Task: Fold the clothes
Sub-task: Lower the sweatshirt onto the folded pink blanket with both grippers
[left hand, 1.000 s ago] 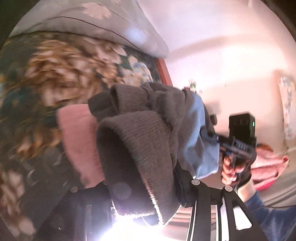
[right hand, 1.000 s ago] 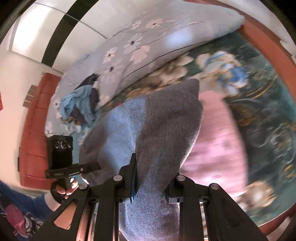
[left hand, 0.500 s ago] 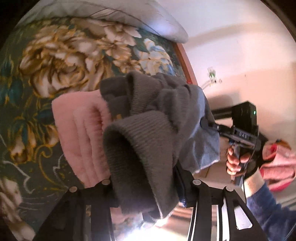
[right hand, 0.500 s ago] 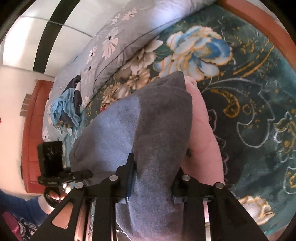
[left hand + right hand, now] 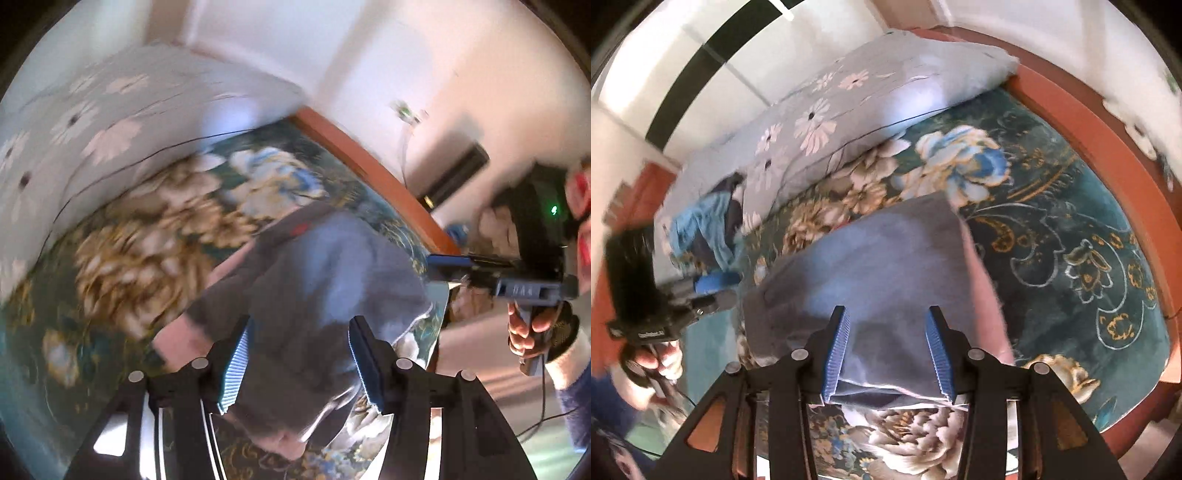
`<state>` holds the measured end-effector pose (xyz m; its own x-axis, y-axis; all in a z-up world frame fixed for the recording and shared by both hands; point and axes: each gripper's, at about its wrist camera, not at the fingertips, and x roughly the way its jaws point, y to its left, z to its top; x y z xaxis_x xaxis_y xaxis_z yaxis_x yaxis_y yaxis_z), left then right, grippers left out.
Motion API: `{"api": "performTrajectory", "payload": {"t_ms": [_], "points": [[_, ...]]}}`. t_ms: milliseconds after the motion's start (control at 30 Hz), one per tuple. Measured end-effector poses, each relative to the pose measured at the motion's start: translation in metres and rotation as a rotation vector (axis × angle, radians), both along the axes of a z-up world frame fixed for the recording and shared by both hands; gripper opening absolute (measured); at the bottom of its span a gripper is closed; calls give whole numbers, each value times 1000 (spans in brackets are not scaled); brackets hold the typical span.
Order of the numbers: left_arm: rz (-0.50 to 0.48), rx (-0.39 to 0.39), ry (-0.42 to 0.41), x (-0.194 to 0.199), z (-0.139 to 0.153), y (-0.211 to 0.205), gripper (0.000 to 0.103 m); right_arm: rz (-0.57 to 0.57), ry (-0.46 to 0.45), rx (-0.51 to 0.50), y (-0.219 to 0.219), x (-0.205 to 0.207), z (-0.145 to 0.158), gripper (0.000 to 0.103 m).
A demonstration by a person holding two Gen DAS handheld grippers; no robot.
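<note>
Bed (image 5: 1071, 229) under teal floral blanket, orange-brown frame, white walls. Floral pillow (image 5: 849, 103) behind. Grey garment (image 5: 879, 266) flat on bed. Left gripper (image 5: 299, 365), right gripper (image 5: 886, 350) both spreading, pads clear of cloth.

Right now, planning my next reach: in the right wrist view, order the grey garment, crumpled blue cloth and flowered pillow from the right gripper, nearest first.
1. Grey garment, between the opening jaws.
2. Crumpled blue cloth, upper left.
3. Flowered pillow, at the bed's far edge.
</note>
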<state>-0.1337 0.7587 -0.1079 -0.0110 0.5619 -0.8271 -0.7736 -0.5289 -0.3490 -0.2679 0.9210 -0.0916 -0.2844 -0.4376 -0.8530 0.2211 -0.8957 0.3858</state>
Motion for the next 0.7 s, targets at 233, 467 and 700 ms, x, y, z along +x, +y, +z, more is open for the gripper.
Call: {"api": "performTrajectory", "payload": {"t_ms": [233, 467, 700], "points": [[-8, -89, -9, 5, -42, -3, 57, 23, -19, 170, -8, 14, -34, 44], [-30, -127, -12, 4, -76, 3, 59, -63, -66, 117, 4, 10, -68, 44], [-7, -130, -34, 2, -86, 6, 61, -94, -76, 106, 5, 7, -80, 45]]}}
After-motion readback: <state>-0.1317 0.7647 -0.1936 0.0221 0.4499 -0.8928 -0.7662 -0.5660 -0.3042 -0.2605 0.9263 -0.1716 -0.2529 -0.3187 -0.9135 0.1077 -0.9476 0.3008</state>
